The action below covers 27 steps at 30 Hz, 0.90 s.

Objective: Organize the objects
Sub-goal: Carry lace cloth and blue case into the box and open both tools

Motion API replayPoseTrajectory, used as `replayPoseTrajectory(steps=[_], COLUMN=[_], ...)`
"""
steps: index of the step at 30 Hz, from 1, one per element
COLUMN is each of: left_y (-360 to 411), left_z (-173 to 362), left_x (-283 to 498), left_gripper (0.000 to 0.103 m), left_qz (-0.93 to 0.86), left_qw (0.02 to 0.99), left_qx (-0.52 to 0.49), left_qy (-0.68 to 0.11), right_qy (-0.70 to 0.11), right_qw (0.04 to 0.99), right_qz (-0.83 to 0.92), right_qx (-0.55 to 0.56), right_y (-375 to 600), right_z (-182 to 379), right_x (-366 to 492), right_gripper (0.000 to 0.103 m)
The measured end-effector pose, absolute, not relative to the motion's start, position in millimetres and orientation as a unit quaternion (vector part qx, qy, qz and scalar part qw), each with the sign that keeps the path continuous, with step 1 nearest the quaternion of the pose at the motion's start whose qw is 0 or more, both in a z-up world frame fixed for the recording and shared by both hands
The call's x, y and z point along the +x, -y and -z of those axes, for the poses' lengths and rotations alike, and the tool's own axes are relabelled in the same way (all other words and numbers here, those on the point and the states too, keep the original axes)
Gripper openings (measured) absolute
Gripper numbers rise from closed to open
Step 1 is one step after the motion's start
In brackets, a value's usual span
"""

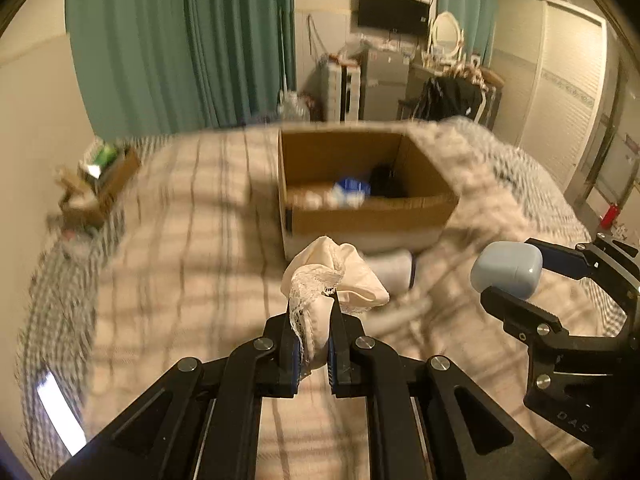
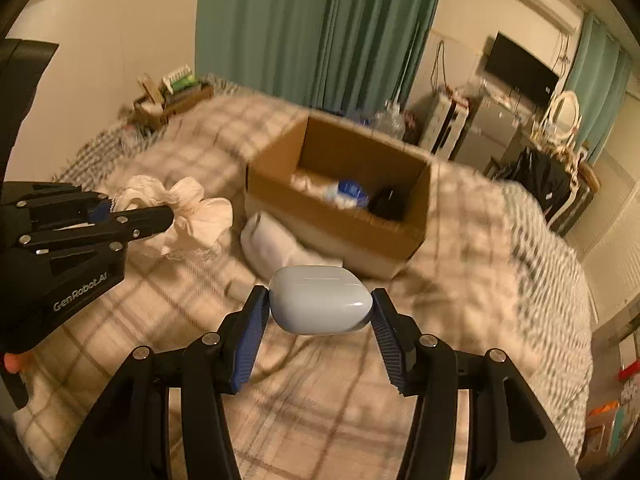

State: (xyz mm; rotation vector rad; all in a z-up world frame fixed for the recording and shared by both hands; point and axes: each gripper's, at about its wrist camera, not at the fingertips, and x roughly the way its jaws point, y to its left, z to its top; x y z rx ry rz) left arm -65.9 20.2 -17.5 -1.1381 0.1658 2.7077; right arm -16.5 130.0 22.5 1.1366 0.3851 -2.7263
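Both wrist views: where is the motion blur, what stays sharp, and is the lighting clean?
Left wrist view: bedspread and cardboard box are smeared, while the left gripper and its cream lace cloth are crisp. Right wrist view: the bed is likewise blurred, the right gripper and pale blue case sharp, with a small glare streak on the case. Both show a warm cast and fisheye bending.

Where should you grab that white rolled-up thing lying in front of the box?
Probably across its middle, coming down from above. The white roll lies flat on the checked bedspread, close against the cardboard box, so its long sides look freest. But the left gripper holds cream cloth and the right gripper holds a pale blue case.
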Motion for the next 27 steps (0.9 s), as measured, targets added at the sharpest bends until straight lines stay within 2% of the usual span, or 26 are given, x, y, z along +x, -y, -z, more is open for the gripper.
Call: replayPoseTrajectory(steps=[9, 15, 20, 27], left_y=[-43, -59, -69, -78], left_z=[-53, -62, -37, 28], left_x=[-118, -186, -242, -287], left_gripper=[0.010, 0.010, 0.010, 0.010], left_qz=[-0.933, -0.930, -0.922, -0.909], left_qw=[0.129, 0.138, 0.141, 0.137], left_qx=[-0.325, -0.324, -0.347, -0.382], left_qy=[-0.088, -0.103, -0.099, -0.099], right_qy=[-0.142, -0.145, -0.137, -0.115], right_qw=[0.071, 0.071, 0.068, 0.067], right_qz=[0.937, 0.937, 0.928, 0.913], right_qx=[0.313, 0.310, 0.339, 0.385], right_y=[-146, -153, -156, -166], right_z=[-107, -130, -111, -50], right_x=[-57, -121, -187, -262], right_gripper=[0.051, 0.051, 0.051, 0.051])
